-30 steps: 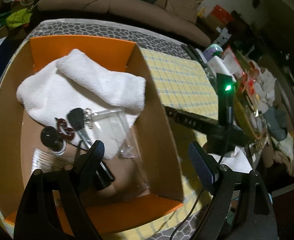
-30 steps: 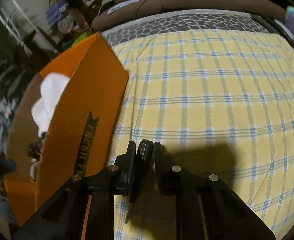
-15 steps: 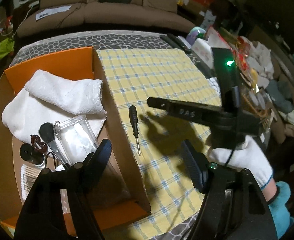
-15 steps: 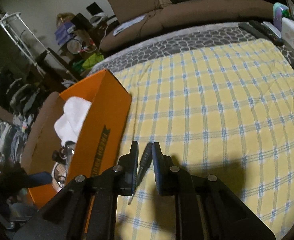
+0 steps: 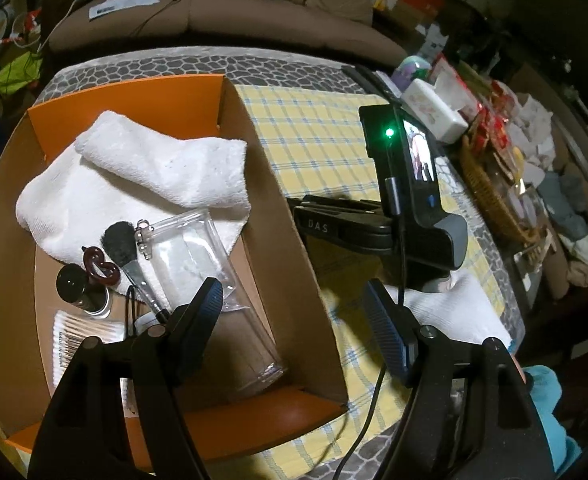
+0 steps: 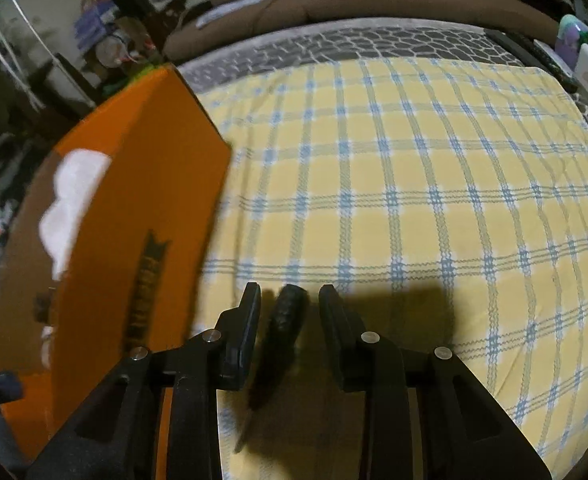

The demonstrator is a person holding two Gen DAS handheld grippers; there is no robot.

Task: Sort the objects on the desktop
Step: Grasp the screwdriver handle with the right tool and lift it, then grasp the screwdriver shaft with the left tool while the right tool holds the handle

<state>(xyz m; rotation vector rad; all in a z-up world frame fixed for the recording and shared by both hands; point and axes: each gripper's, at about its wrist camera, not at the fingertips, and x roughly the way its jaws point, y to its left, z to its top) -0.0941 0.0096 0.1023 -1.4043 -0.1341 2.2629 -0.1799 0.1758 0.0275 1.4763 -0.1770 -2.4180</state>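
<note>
1 screwdriver (image 6: 284,322) btwn parted right gripper (image 6: 290,300) fingers, untouched, left gripper (image 5: 294,304) wide, empty, 1 box (image 5: 290,248)

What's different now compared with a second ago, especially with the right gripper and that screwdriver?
The right gripper has let go: its fingers, shut on the screwdriver a second ago, now stand apart with it lying loose between them on the checked cloth. The left gripper stays open above the orange box, whose contents look unchanged.
</note>
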